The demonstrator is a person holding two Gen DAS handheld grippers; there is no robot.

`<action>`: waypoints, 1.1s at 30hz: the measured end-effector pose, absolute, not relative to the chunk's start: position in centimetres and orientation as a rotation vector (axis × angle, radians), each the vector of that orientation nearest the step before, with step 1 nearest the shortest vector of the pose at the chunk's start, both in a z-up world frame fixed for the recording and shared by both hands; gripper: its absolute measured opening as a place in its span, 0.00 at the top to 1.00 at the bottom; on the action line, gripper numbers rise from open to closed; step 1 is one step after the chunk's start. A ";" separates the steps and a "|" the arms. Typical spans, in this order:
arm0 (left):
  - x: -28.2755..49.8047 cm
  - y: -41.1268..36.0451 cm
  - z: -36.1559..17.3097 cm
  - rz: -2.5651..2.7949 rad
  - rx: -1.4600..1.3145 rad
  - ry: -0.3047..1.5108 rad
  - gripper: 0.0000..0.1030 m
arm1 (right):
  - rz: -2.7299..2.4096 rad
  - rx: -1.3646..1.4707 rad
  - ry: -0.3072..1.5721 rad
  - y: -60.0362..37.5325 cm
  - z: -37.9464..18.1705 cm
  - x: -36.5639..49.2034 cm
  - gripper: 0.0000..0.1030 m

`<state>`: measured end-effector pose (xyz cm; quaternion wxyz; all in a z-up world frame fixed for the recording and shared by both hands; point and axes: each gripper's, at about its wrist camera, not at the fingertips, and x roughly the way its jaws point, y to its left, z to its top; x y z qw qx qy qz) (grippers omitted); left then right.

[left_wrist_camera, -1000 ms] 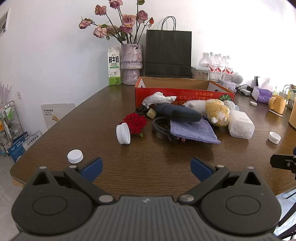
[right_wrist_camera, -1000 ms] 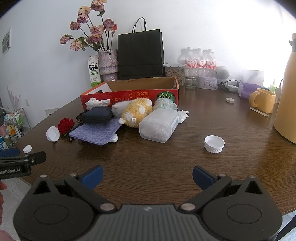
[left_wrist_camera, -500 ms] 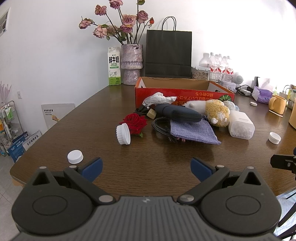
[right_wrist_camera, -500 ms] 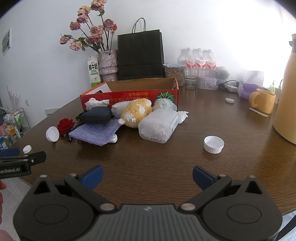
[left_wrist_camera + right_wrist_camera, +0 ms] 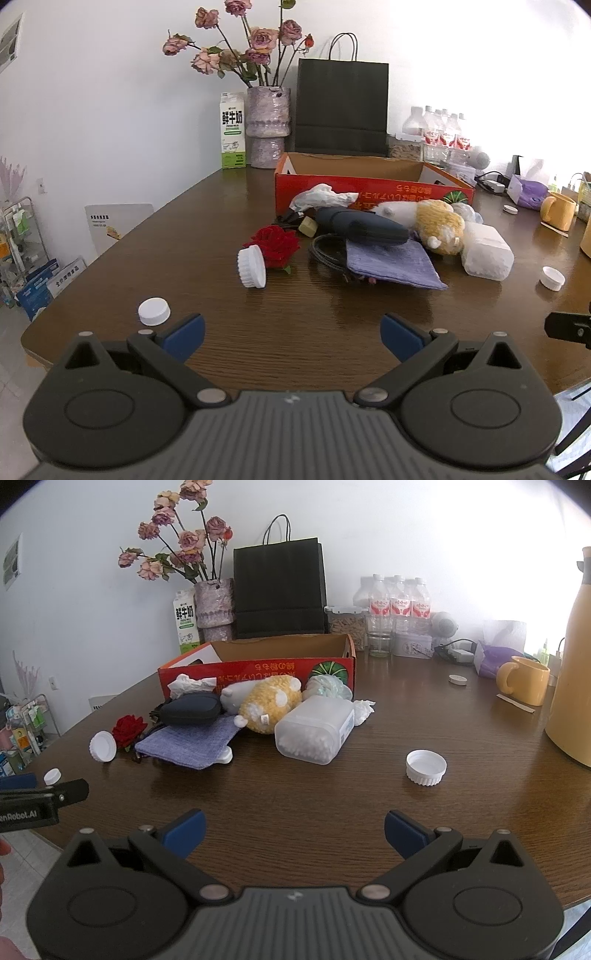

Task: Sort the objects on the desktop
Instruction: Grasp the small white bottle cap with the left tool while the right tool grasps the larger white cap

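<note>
Your two grippers hang over the near edge of a dark wooden table [image 5: 184,236], both with jaws spread wide and holding nothing: the left gripper [image 5: 291,334] and the right gripper [image 5: 294,829] each show blue pads well apart above bare wood. Take the red cardboard box [image 5: 258,664] as your marker. It sits open-topped toward the back of the table, and the things to sort lie heaped against its front wall. Directly before it sprawls a purple cloth pouch [image 5: 188,744], with a dark zip case [image 5: 190,709] resting on its far edge. Just right of the case lies a yellow-and-white plush toy [image 5: 267,705], and touching that, a clear plastic tub of cotton swabs [image 5: 314,729] on its side. A crumpled white tissue [image 5: 188,685] leans against the box front at its left end. Left of the pouch, a red fabric rose [image 5: 128,729] touches a white ribbed cap [image 5: 101,746] standing on edge. Well right of the box, another white cap [image 5: 425,766] lies mouth up. Far left, near the table's edge, sits a small white bottle cap [image 5: 154,311]
</note>
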<state>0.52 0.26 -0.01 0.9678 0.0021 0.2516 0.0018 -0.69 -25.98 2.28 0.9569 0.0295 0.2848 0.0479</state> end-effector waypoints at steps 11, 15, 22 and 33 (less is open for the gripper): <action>2.3 3.7 -0.9 0.132 -0.052 0.521 0.00 | 0.029 0.100 0.597 -29.1 0.6 1.1 0.00; 3.0 5.4 -1.4 0.208 -0.047 0.524 0.00 | 0.008 0.111 0.600 -30.6 0.0 2.1 0.00; 4.8 8.1 -2.4 0.299 -0.026 0.547 0.05 | -0.040 0.069 0.617 -32.8 -0.8 4.4 0.00; 6.5 9.4 -2.8 0.291 -0.048 0.573 0.33 | -0.068 0.024 0.651 -34.5 -1.3 7.9 0.08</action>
